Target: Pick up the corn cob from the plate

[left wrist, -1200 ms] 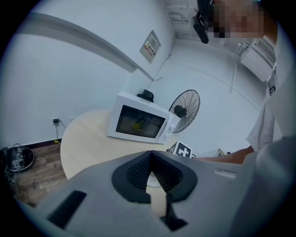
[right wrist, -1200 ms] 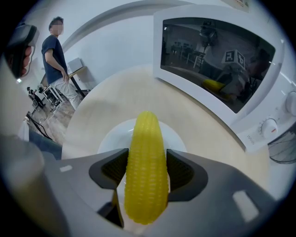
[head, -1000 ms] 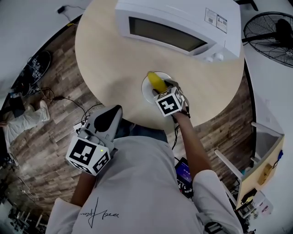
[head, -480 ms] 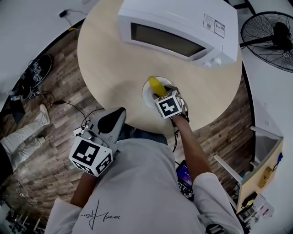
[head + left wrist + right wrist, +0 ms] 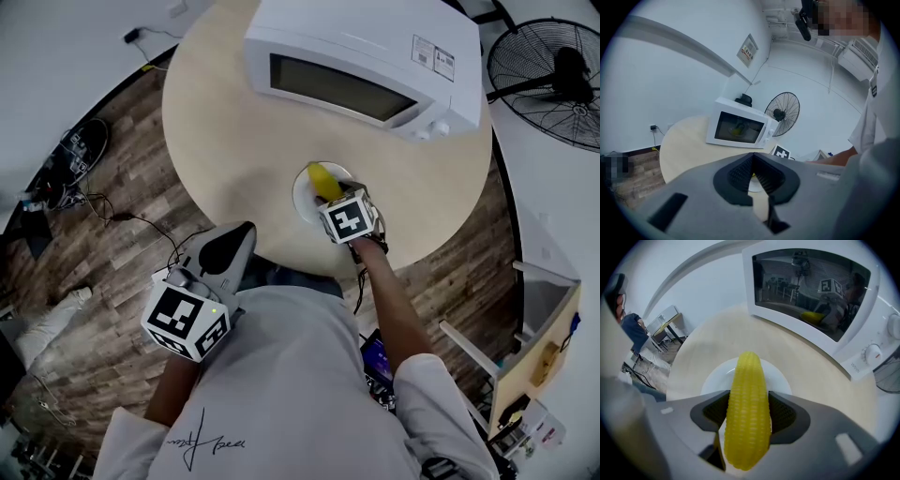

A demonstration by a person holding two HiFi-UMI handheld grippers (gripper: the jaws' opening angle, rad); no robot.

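Nothing is moving much: the right tongs (image 5: 748,411) are still squeezing the corn cob (image 5: 747,380) over the white plate (image 5: 781,378) on the desk (image 5: 225,141). Left tongs (image 5: 753,171) are pressing together, empty, near its near edge.

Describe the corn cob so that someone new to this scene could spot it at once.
On the round wooden table, in front of the white microwave, sits a small white plate. The corn cob is over that plate, between the tongs of the right gripper. It is the only yellow, ridged thing on the table.
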